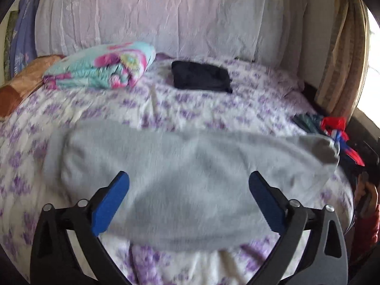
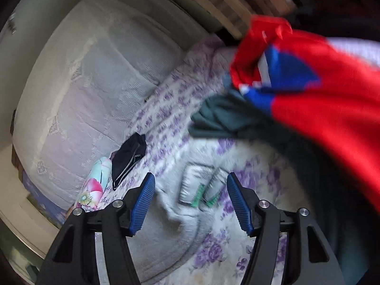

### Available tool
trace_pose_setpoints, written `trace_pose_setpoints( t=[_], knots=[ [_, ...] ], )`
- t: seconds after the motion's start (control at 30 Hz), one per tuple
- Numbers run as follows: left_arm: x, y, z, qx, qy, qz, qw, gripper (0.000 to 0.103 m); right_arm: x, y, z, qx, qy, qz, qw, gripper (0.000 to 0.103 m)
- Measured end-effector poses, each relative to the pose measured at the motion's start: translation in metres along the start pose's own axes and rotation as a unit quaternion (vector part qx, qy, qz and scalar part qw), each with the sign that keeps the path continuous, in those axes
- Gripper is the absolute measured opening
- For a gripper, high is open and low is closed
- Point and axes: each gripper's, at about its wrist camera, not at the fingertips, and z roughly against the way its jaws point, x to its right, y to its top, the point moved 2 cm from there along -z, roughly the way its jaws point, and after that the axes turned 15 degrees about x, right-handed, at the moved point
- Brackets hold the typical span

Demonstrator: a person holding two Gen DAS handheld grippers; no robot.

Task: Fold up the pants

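Light grey pants [image 1: 180, 178] lie spread sideways across the floral bedspread [image 1: 201, 109], folded lengthwise, with the cuff end at the right. My left gripper [image 1: 188, 180] is open, hovering over the middle of the pants, holding nothing. In the right wrist view the grey pants [image 2: 171, 216] show below, with ribbed cuffs and green marks [image 2: 201, 187]. My right gripper [image 2: 191, 185] is open just above the cuff end, empty.
A folded black garment [image 1: 201, 76] lies at the back of the bed, next to a folded colourful blanket [image 1: 102, 68]. A pile of red, blue and dark green clothes [image 2: 296, 76] sits at the bed's right edge. Pale cushions [image 1: 154, 16] line the back.
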Motion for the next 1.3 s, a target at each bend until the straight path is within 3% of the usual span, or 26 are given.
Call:
trace_pose_setpoints(
  t=[0.07, 0.13, 0.23, 0.27, 0.33, 0.37, 0.47, 0.57, 0.67, 0.77, 0.93, 1.07, 1.17, 1.3],
  knots=[
    [-0.004, 0.006, -0.018, -0.004, -0.005, 0.007, 1.0000, 0.098, -0.030, -0.001, -0.018, -0.050, 0.058, 0.021, 0.997, 0.074],
    [-0.014, -0.002, -0.038, -0.027, -0.012, 0.023, 0.9993, 0.098, -0.078, -0.018, -0.057, -0.142, 0.135, 0.048, 0.979, 0.075],
    [-0.029, -0.029, -0.050, -0.055, 0.003, 0.039, 0.9977, 0.098, -0.135, -0.059, -0.115, -0.264, 0.218, 0.061, 0.938, 0.076],
    [-0.031, -0.037, -0.047, -0.049, -0.004, 0.034, 0.9982, 0.098, -0.157, -0.079, -0.140, -0.307, 0.237, 0.073, 0.919, 0.076],
    [-0.025, -0.042, -0.037, -0.030, -0.005, 0.013, 0.9995, 0.098, -0.188, -0.110, -0.169, -0.353, 0.258, 0.098, 0.894, 0.076],
    [-0.022, -0.043, -0.035, -0.029, -0.002, 0.007, 0.9996, 0.098, -0.209, -0.130, -0.187, -0.384, 0.277, 0.111, 0.874, 0.076],
    [-0.023, -0.044, -0.041, -0.033, -0.001, 0.007, 0.9994, 0.098, -0.243, -0.170, -0.217, -0.445, 0.308, 0.113, 0.833, 0.076],
    [-0.024, -0.043, -0.043, -0.029, -0.007, 0.013, 0.9995, 0.098, -0.265, -0.209, -0.244, -0.506, 0.310, 0.111, 0.797, 0.076],
    [-0.027, -0.043, -0.043, -0.024, -0.020, 0.023, 0.9992, 0.099, -0.269, -0.240, -0.262, -0.552, 0.297, 0.124, 0.769, 0.076],
    [-0.031, -0.041, -0.043, -0.020, -0.034, 0.041, 0.9984, 0.099, -0.263, -0.250, -0.263, -0.588, 0.303, 0.106, 0.743, 0.076],
    [-0.030, -0.040, -0.046, -0.020, -0.035, 0.044, 0.9982, 0.099, -0.261, -0.244, -0.236, -0.601, 0.351, 0.068, 0.715, 0.085],
    [-0.028, -0.040, -0.048, -0.021, -0.031, 0.040, 0.9985, 0.099, -0.276, -0.253, -0.210, -0.599, 0.363, 0.138, 0.701, 0.093],
    [-0.028, -0.040, -0.048, -0.021, -0.032, 0.041, 0.9984, 0.099, -0.286, -0.260, -0.195, -0.585, 0.364, 0.198, 0.698, 0.100],
    [-0.027, -0.040, -0.048, -0.020, -0.032, 0.041, 0.9984, 0.099, -0.287, -0.264, -0.192, -0.565, 0.355, 0.215, 0.713, 0.100]
  ],
)
